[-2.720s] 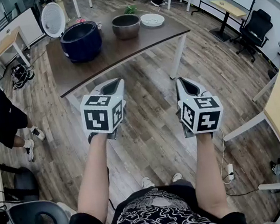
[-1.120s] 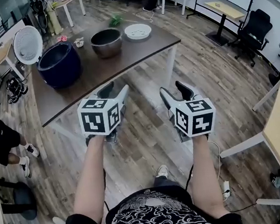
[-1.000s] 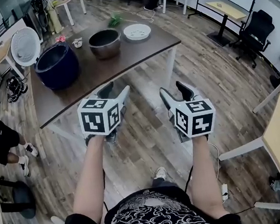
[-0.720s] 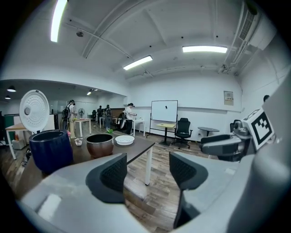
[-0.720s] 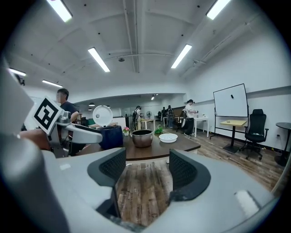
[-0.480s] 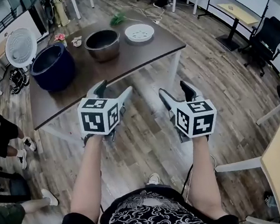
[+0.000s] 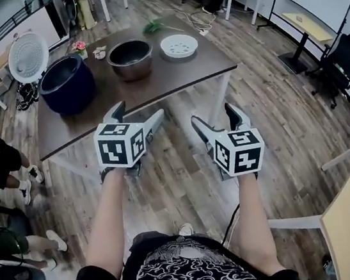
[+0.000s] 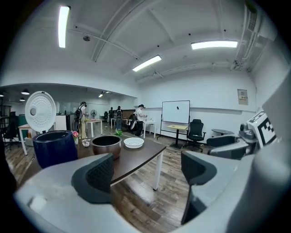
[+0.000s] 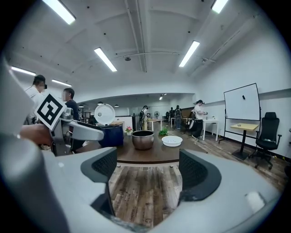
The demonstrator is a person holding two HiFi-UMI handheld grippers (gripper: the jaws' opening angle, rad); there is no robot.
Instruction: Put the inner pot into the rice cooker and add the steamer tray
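since the earlier frame the person is standing closer to the dark brown tabletop [image 7: 173, 81], which is sitting larger in the head view, and both sets of fingers have just been spreading. the left gripper [image 7: 137, 113] is showing its dark ribbed fingers [image 8: 99, 175] released and wide apart, with nothing between them. the right gripper [image 7: 214, 116] is likewise hanging released, its fingers [image 9: 105, 167] framing only the wooden plank floor [image 7: 186, 173]. both are stopping short of the table edge, well apart from everything on it.

the task's things are all waiting on the tabletop. the round dark blue rice cooker [image 7: 67, 86], its white lid [image 7: 27, 56] tipped up, is sitting at the left. the bare-metal round inner pot [image 7: 130, 59] is standing near it toward the middle, and the white perforated steamer tray [image 7: 179, 45] is lying near the pot's right. the pot is not yet in the cooker.

the step in hand is looking like the approach to the pot. doing it well is probably meaning taking the rim from opposite sides with both grippers, keeping it level, and lowering it straight in, clear of the raised lid.

the person's black shirt [image 7: 194, 276] is carrying white letters reading "distance", cut by the frame edge. the marker cubes [image 7: 119, 144] are bearing only black-and-white squares, and no brand is legible on the cooker.
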